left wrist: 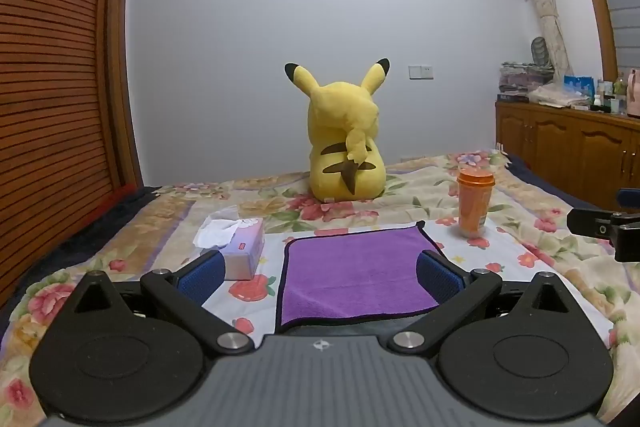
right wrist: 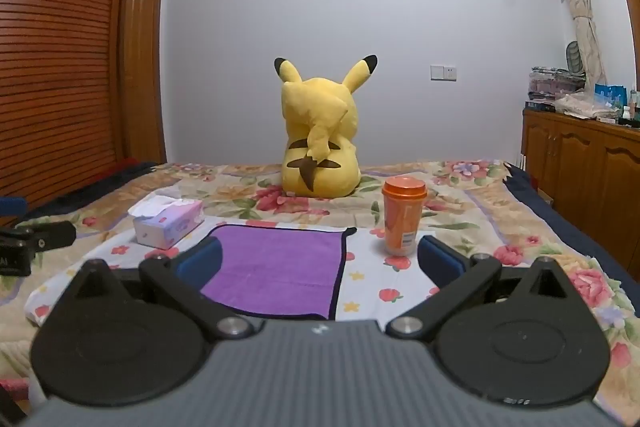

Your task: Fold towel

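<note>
A purple towel with a dark hem lies flat on the flowered bed, its near edge looking folded over. It also shows in the right wrist view. My left gripper is open, its blue-padded fingers spread to both sides of the towel and hovering just short of its near edge. My right gripper is open and empty, above the towel's right side; its left pad overlaps the towel's left part in view. The right gripper's body shows at the left wrist view's right edge.
A tissue box stands left of the towel, also seen from the right wrist. An orange lidded cup stands at the towel's far right corner. A yellow plush toy sits farther back. A wooden cabinet is right.
</note>
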A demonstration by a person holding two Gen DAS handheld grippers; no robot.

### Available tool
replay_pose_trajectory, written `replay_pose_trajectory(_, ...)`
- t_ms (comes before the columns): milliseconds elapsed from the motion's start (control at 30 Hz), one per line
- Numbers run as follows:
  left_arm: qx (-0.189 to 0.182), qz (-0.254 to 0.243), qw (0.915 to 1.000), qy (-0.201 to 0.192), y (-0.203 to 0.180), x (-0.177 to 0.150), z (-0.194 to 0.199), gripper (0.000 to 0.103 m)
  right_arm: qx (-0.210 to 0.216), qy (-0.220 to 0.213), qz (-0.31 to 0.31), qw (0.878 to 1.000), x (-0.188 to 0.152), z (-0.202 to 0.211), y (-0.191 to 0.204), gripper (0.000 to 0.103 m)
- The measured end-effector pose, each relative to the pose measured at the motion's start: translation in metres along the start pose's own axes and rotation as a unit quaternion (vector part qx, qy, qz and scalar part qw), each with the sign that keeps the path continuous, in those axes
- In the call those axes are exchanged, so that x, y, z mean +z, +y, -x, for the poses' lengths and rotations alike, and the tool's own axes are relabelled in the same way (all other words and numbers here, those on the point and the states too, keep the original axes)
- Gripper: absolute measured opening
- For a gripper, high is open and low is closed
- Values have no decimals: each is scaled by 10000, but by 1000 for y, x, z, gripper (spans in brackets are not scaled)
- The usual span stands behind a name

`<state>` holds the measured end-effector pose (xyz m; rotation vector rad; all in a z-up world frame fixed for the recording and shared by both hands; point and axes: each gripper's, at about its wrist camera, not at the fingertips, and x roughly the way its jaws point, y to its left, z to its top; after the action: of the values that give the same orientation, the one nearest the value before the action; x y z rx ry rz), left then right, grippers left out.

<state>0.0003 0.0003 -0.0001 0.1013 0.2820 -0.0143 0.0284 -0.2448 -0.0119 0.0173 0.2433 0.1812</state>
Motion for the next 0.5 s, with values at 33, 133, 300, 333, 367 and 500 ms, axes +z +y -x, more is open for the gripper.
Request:
replay_pose_trajectory(33, 3, 6, 10000, 1, 0, 0, 0, 103, 1, -6, -1, 10000, 0, 0, 0, 103)
replay_pose_trajectory(133, 7, -8, 10000, -24, 0, 0, 1, 103, 0, -8, -1, 10000, 0, 0, 0, 103)
replay_pose_trajectory(300, 8, -6, 10000, -25, 8, 8, 3, 103, -7, -21, 7, 10000, -1, 0, -1, 103)
replay_pose_trajectory(333, 7, -8, 10000, -21, 9, 9, 3, 103, -5, -20, 5, 10000, -1, 0, -1, 103)
replay_pose_trajectory(367, 9, -8, 10000, -31, 8, 8, 3, 103, -6, -22, 7, 10000, -1, 0, -1, 103)
replay_pose_trajectory(500, 16, -7, 10000, -43, 6, 5, 3, 103, -8, -22, 7, 10000, -1, 0, -2, 103)
